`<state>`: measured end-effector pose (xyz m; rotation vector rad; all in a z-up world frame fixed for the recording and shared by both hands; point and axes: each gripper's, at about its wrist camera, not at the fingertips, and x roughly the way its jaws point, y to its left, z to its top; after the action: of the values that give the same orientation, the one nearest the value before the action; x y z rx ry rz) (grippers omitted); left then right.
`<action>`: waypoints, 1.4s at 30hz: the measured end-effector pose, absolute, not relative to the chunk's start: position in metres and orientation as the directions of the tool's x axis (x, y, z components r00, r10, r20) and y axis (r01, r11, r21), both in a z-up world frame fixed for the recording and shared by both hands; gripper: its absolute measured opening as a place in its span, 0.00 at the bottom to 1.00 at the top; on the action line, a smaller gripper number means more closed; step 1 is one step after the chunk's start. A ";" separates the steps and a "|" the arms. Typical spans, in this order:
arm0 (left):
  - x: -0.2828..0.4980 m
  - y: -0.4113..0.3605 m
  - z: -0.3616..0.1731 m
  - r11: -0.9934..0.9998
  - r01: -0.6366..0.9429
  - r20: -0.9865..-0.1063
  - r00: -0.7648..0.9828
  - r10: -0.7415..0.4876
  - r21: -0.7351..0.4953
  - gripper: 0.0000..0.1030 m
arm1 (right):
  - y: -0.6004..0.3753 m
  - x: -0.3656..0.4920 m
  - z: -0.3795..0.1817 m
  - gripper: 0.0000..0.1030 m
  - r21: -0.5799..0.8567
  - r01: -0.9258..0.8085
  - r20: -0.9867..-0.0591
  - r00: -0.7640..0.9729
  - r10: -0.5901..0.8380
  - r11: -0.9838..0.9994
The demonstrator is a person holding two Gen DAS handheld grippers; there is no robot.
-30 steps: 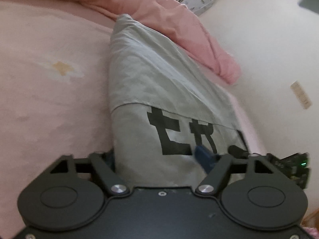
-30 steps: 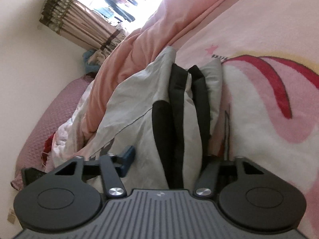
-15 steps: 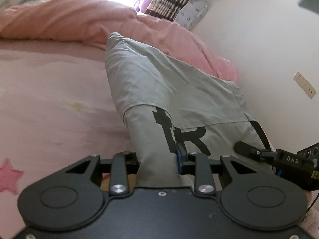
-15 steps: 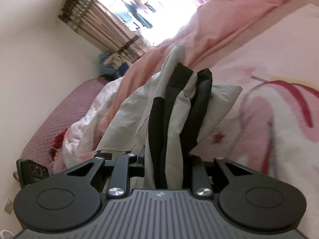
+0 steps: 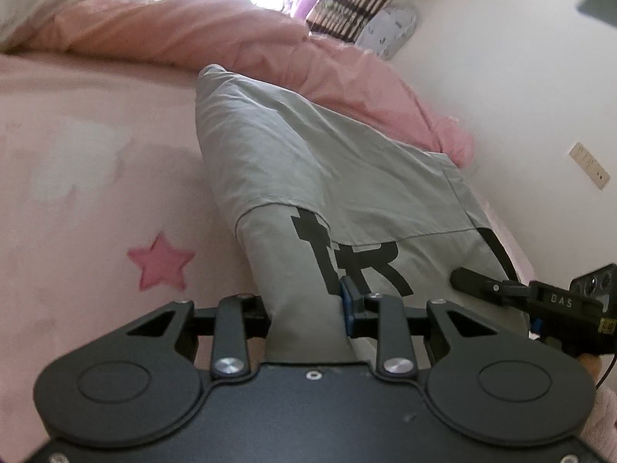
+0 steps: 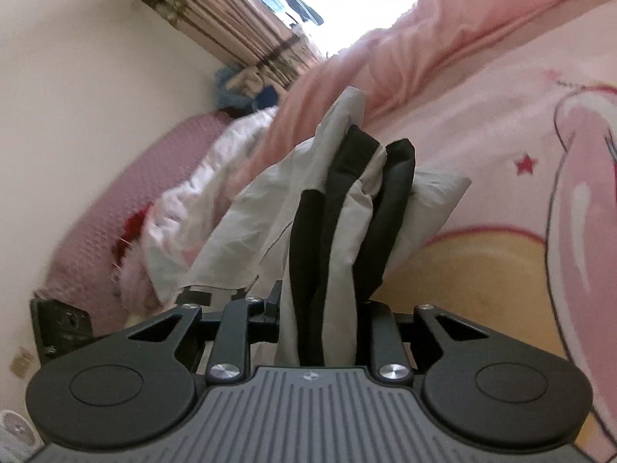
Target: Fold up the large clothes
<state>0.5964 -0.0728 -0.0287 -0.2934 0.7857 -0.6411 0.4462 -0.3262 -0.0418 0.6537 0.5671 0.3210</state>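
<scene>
A large grey garment [image 5: 308, 162] with black block letters lies stretched over a pink bed. My left gripper [image 5: 306, 314] is shut on its near edge, the cloth bunched between the fingers. In the right wrist view the same grey garment [image 6: 331, 231], with black panels, rises in folds off the bed, and my right gripper [image 6: 320, 308] is shut on that bunched end. The right gripper [image 5: 474, 281] also shows at the right edge of the left wrist view, pressed against the cloth. Both held ends are lifted a little above the bed.
A pink blanket with stars [image 5: 96, 193] covers the bed. A rumpled pink duvet [image 5: 231, 34] is piled along the far side. A white wall [image 5: 520, 96] runs close on the right. Striped curtains [image 6: 239, 34], a bright window and a mauve pillow [image 6: 115, 200] lie beyond.
Both grippers have shut on the garment's near edge, which lay between open fingers a second ago. They have since drawn back and lifted, pulling the cloth up off the bed.
</scene>
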 end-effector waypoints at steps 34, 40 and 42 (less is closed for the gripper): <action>0.631 -0.103 -0.046 0.880 0.417 -0.577 0.670 -0.467 -0.227 0.70 | -0.250 0.492 -0.028 0.25 -0.004 0.047 -0.504 0.863 -0.042 0.999; 0.637 -0.104 -0.054 0.881 0.414 -0.584 0.665 -0.465 -0.231 0.73 | -0.252 0.500 -0.042 0.25 0.033 0.047 -0.515 0.857 -0.024 0.998; 0.636 -0.103 -0.052 0.881 0.413 -0.586 0.664 -0.465 -0.232 0.73 | -0.253 0.501 -0.041 0.25 0.039 0.046 -0.511 0.859 -0.020 0.998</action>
<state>0.6364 -0.1028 -0.0522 -0.0814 0.6841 -0.4965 0.5014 -0.2528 -0.0415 0.0504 0.5363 -0.0346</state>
